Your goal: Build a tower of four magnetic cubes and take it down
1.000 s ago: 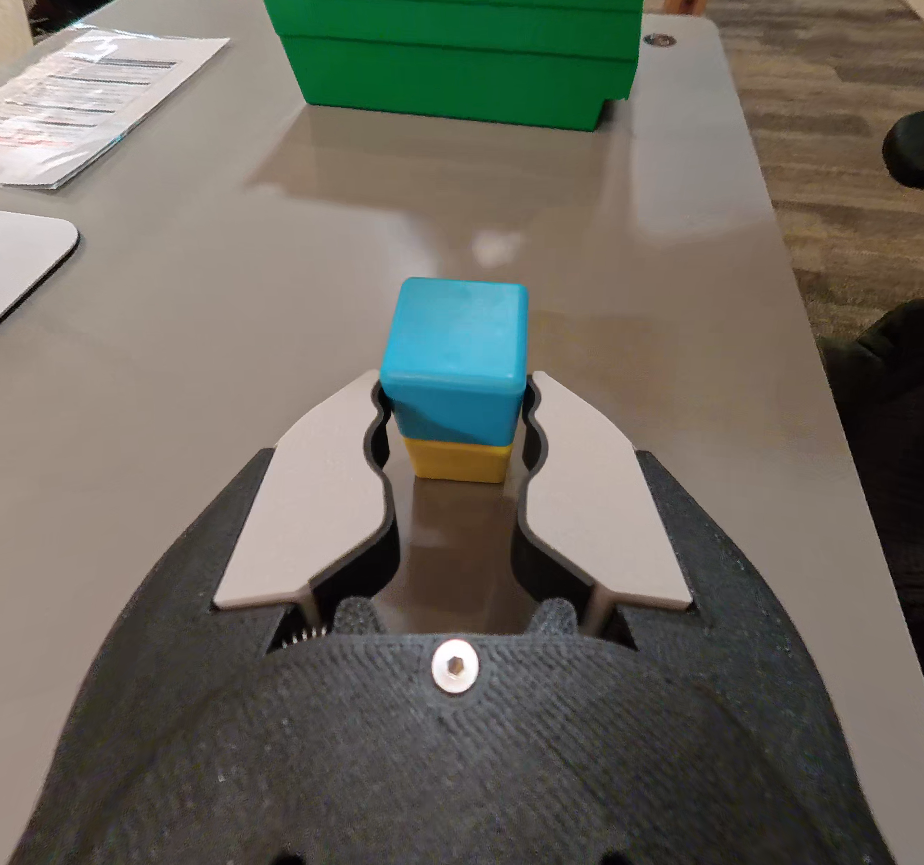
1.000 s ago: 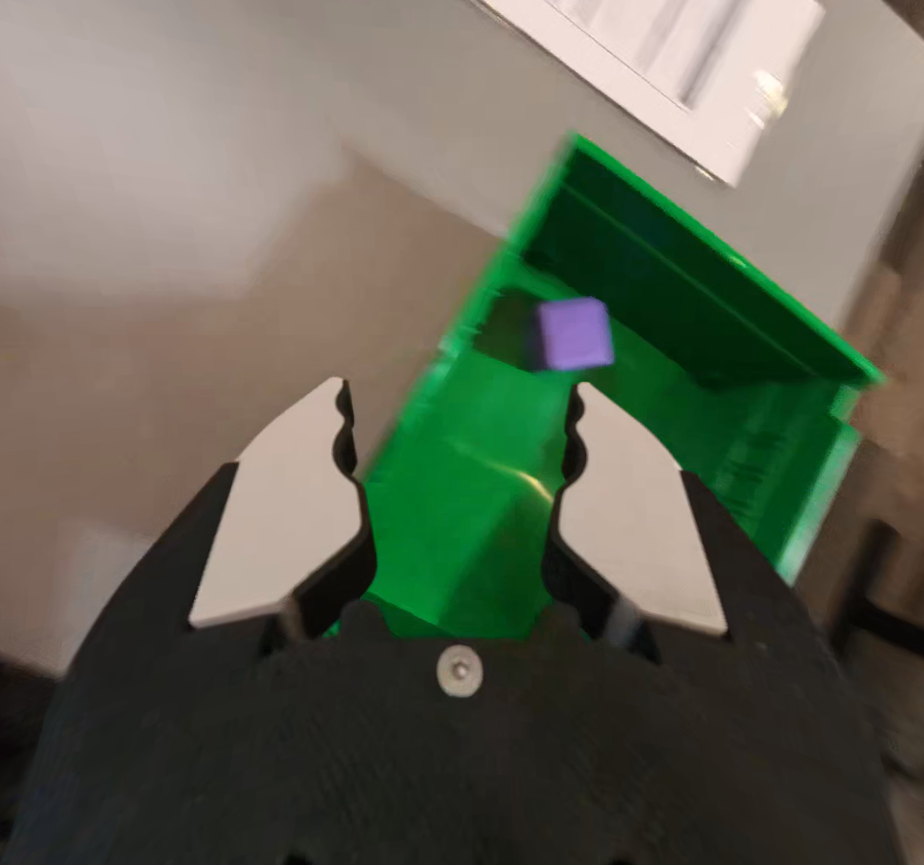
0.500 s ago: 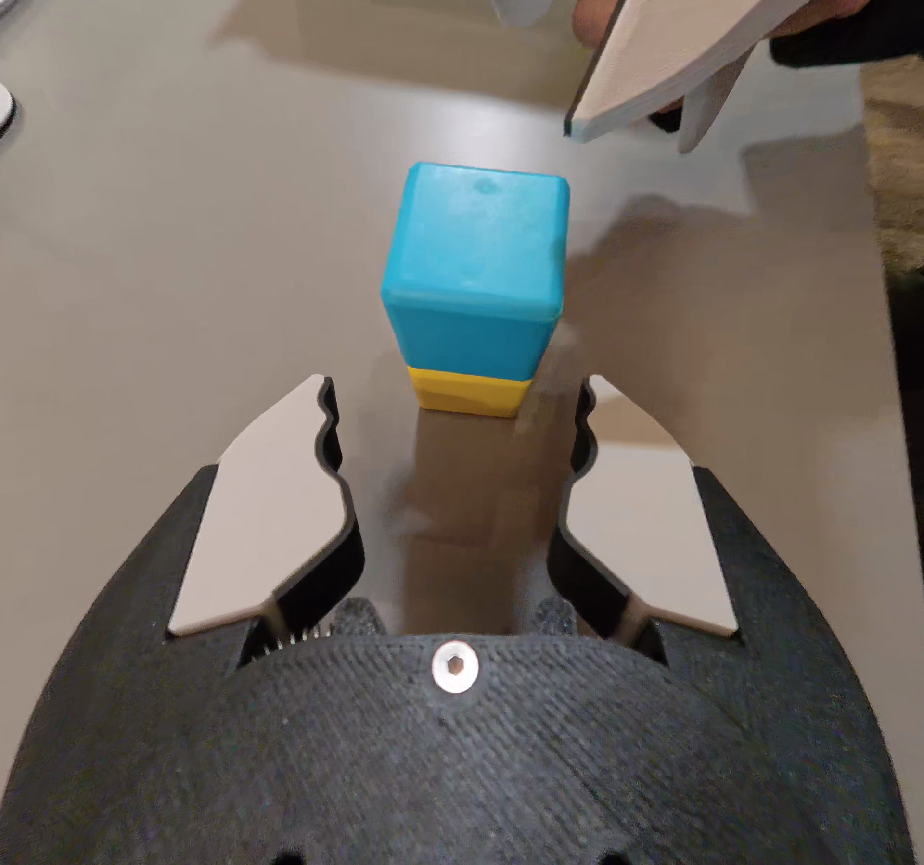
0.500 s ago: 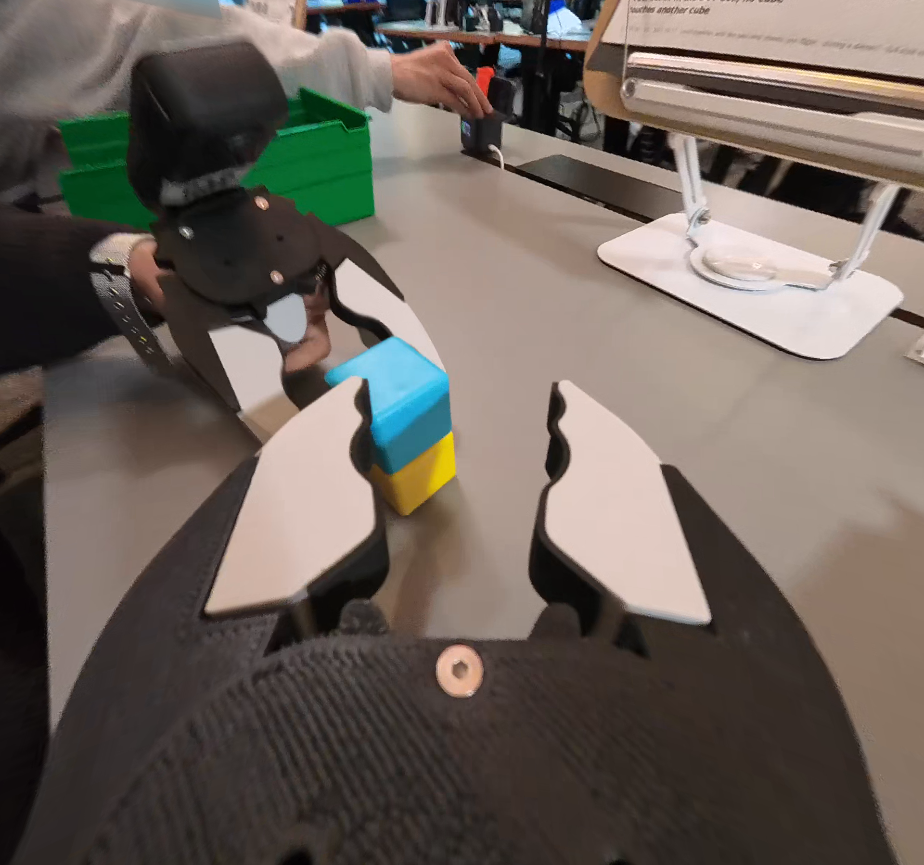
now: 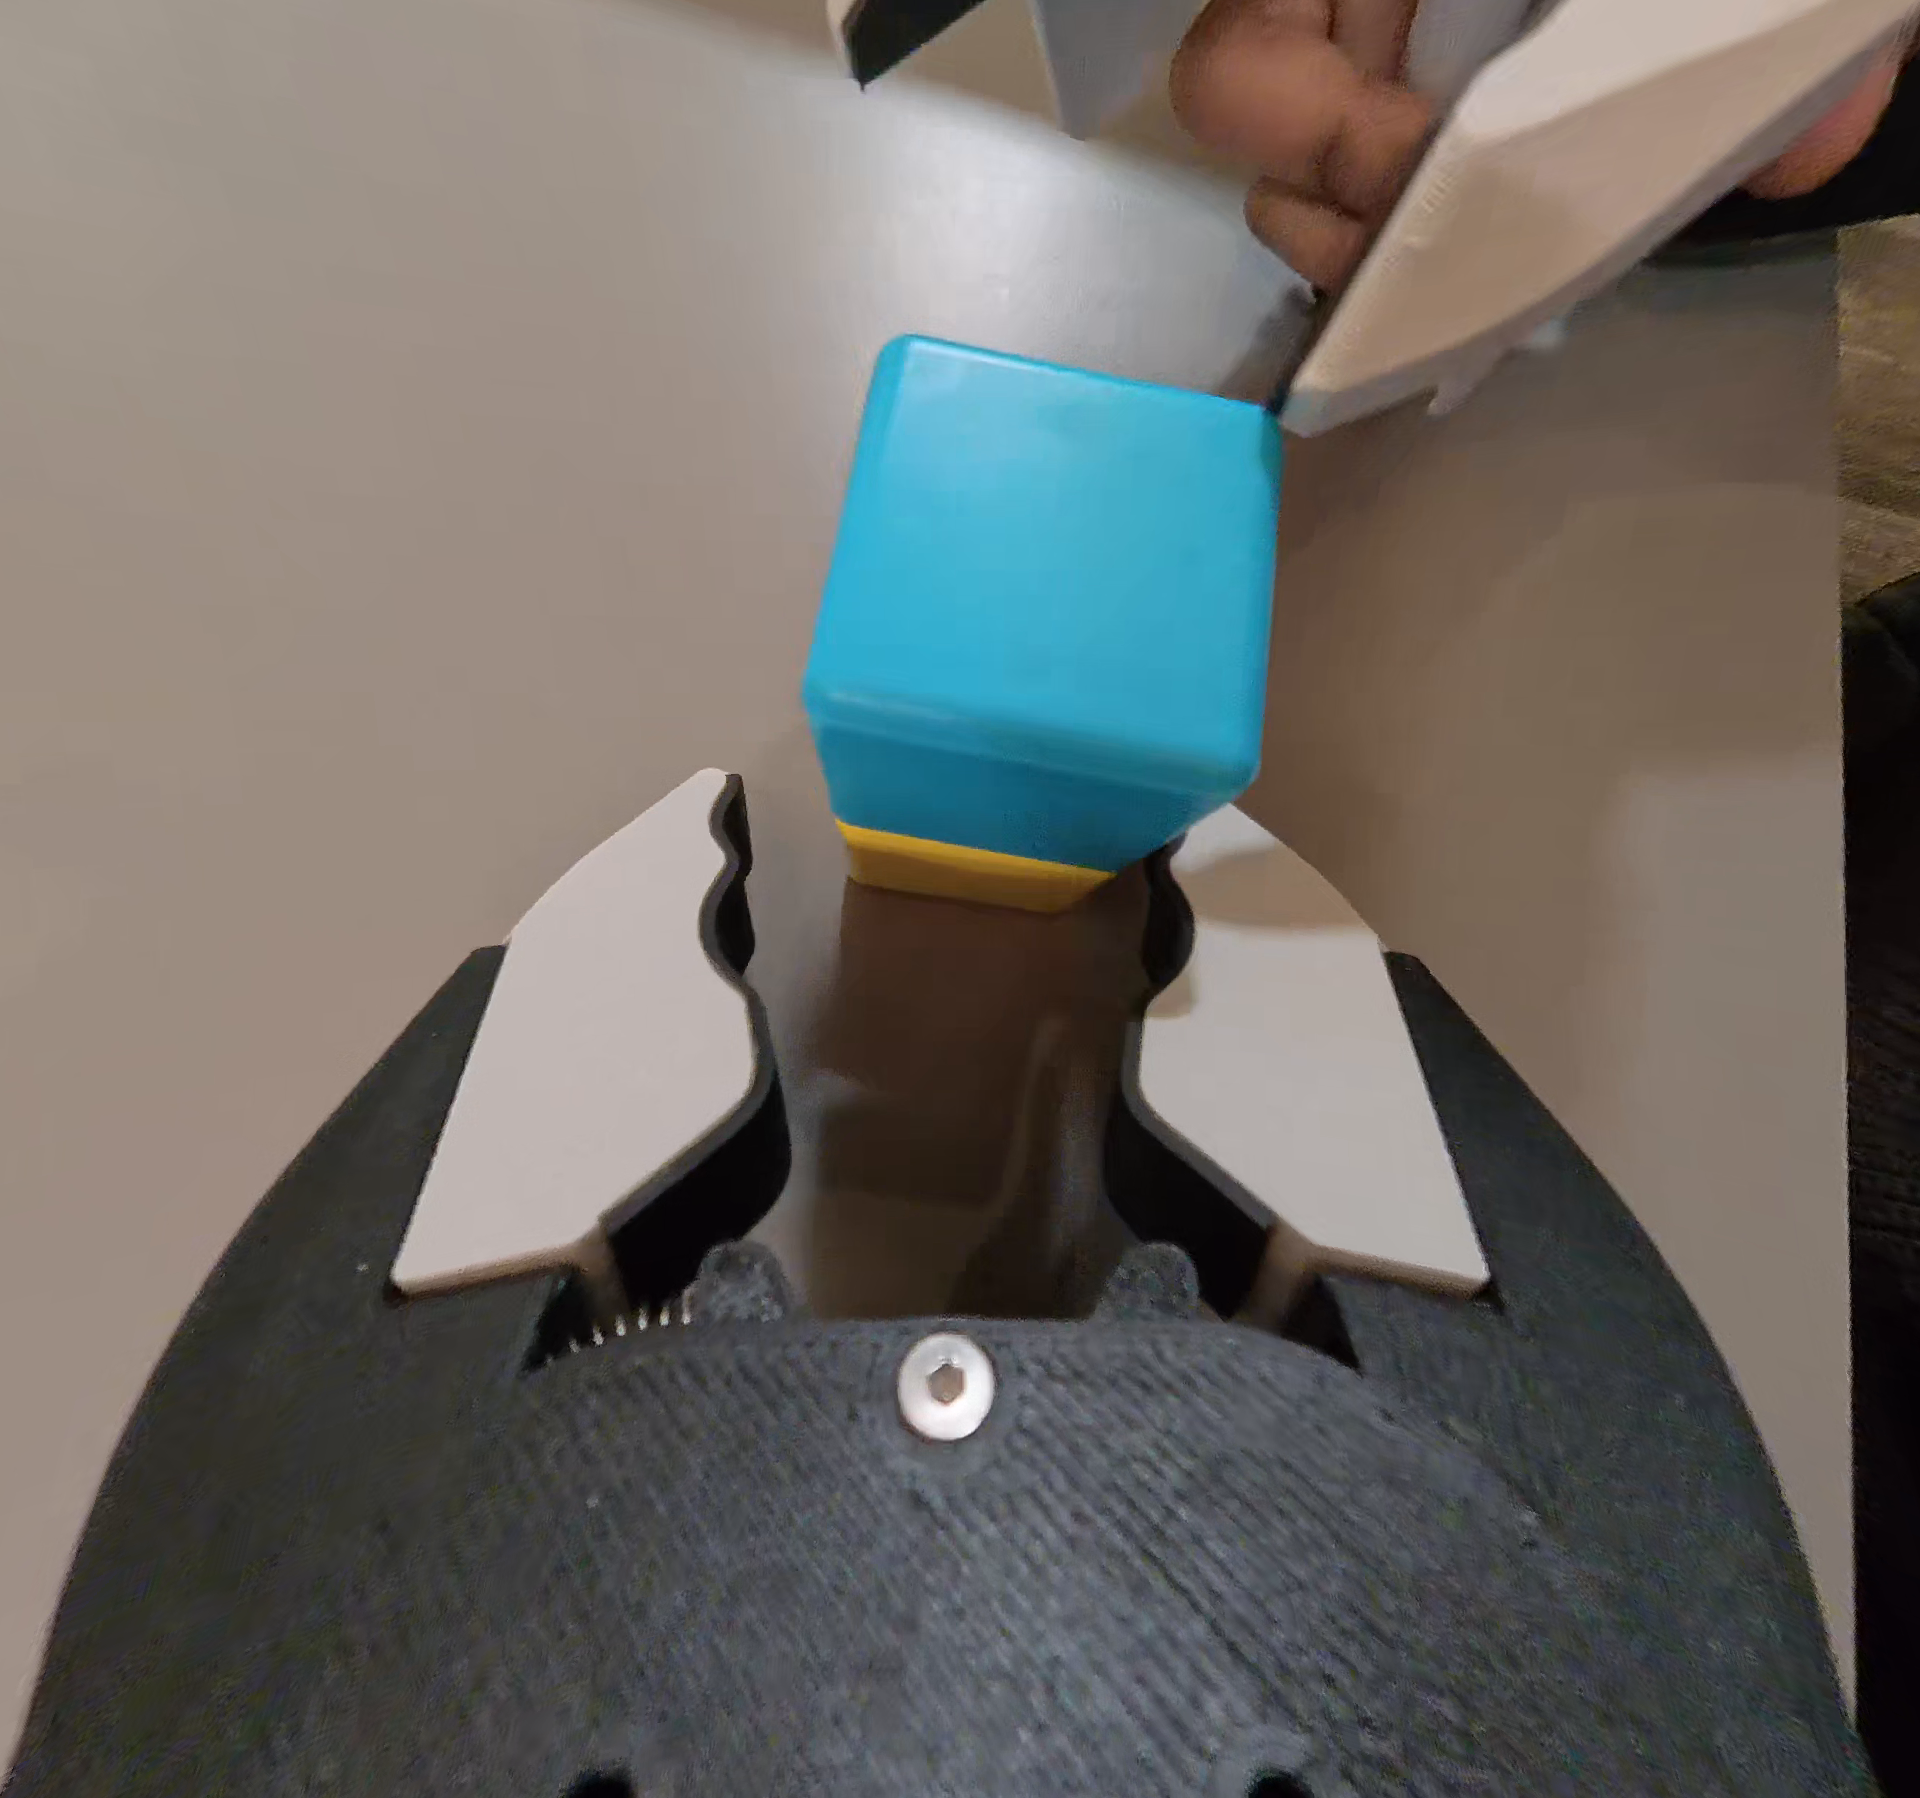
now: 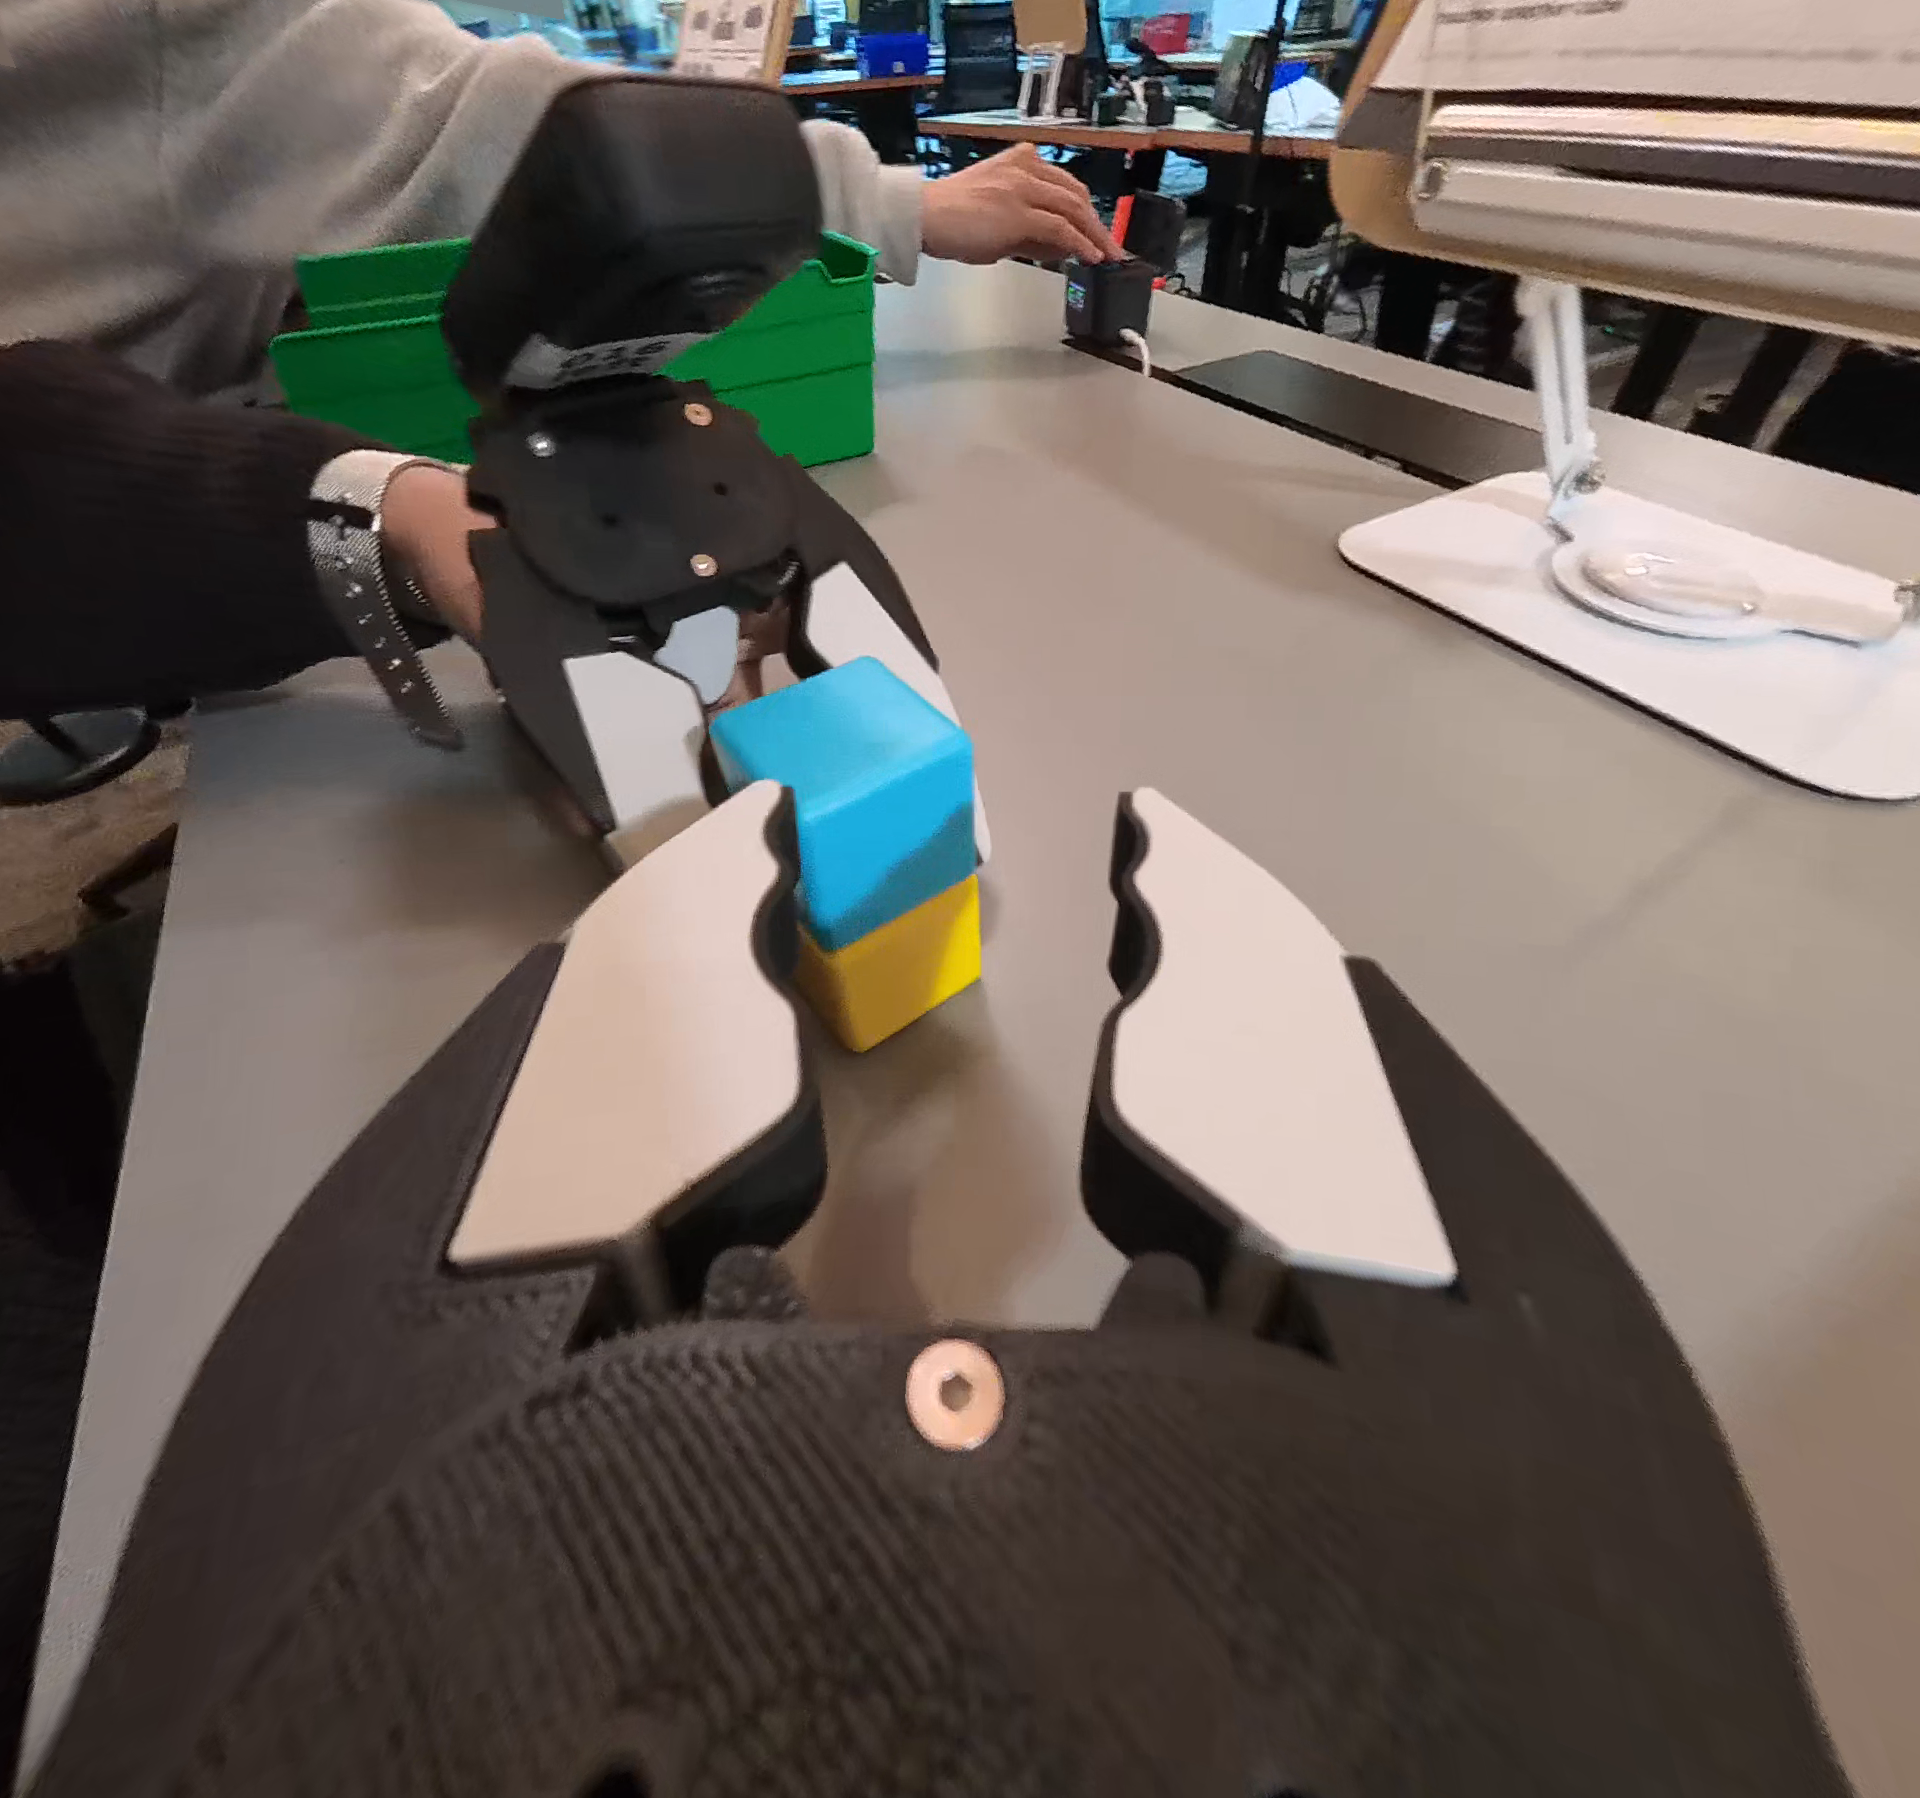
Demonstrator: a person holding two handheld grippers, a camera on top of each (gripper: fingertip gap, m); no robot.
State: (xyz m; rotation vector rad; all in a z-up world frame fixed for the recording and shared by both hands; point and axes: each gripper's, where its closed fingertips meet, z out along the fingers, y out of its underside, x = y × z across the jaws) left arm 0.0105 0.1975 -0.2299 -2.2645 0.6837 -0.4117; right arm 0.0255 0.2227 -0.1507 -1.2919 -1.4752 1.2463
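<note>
A blue cube (image 5: 1039,585) sits slightly askew on a yellow cube (image 5: 966,881) on the grey table (image 5: 364,501). My left gripper (image 5: 951,834) is open and empty, tilted down over the stack, with the stack just ahead of its jaws. In the right wrist view its fingers (image 6: 634,740) stand on either side of the blue cube (image 6: 852,792) and yellow cube (image 6: 894,969). My right gripper (image 6: 954,803) is open and empty, facing the stack from the other side. One of its fingers (image 5: 1558,190) is at the blue cube's far top corner.
Stacked green bins (image 6: 790,366) stand behind the left gripper. A white stand base (image 6: 1662,605) sits at the right under a tilted board. Another person's hand (image 6: 1008,210) rests on a small black device (image 6: 1107,299) at the far edge. The table edge (image 5: 1839,813) is close on the right. Left tips to right tips: about 8 cm.
My left gripper opened off the stack, rose and tilted down over it. My right gripper swung from the green bin to the stack and closed in on the blue cube.
</note>
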